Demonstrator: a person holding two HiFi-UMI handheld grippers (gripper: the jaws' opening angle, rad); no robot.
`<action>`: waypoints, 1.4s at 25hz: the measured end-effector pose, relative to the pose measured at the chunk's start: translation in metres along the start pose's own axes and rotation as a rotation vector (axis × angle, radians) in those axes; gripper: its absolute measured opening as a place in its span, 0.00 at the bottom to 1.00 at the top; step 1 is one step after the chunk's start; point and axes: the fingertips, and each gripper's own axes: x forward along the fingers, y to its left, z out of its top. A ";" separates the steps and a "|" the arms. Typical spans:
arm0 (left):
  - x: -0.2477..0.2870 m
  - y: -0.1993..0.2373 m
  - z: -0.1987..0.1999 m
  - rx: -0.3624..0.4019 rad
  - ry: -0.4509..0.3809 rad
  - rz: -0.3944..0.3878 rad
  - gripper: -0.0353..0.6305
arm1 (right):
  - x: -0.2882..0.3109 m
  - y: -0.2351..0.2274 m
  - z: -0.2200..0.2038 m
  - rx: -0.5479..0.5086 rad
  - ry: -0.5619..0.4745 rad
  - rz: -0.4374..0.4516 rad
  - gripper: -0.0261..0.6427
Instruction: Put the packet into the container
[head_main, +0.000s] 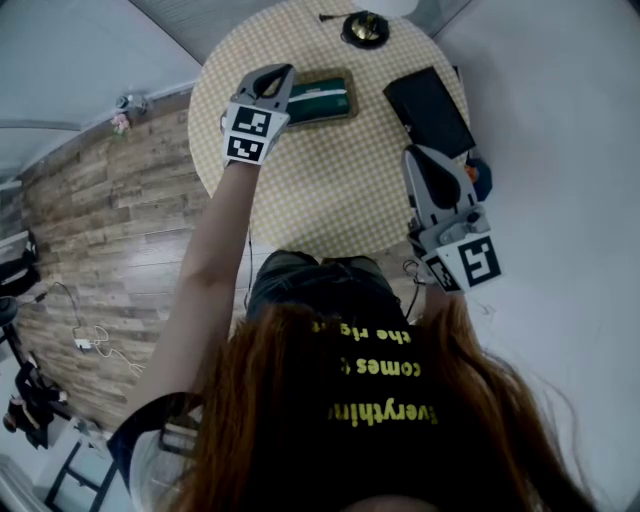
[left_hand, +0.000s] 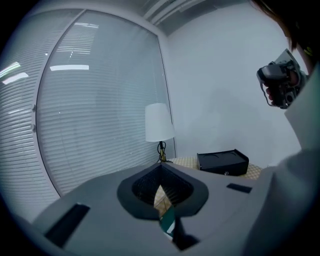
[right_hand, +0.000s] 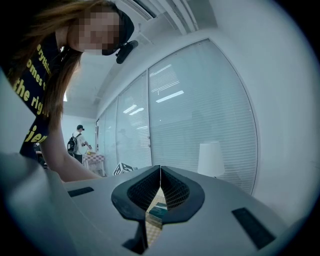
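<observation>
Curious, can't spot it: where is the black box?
In the head view, the black box sits at the round table's right edge, right of the green packet.

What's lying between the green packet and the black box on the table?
Nothing: only bare checked tablecloth separates the green packet from the black box, as seen in the head view.

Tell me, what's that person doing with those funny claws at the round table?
A person is leaning over a round table with a grabber tool in each hand. Both claws are shut and holding nothing. The left claw hovers right beside a green packet lying on the table. The right claw waits by the table's right edge, close to a black box. Nothing is being carried at this moment.
</observation>
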 end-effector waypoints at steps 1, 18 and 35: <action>-0.003 0.001 0.003 0.001 -0.017 0.008 0.05 | 0.000 0.002 0.001 -0.001 -0.001 0.002 0.06; -0.075 -0.020 0.049 -0.012 -0.283 -0.066 0.05 | 0.026 0.024 0.005 -0.034 -0.015 0.029 0.06; -0.119 -0.044 0.069 -0.060 -0.380 -0.081 0.05 | 0.058 -0.001 -0.009 -0.047 -0.015 0.006 0.06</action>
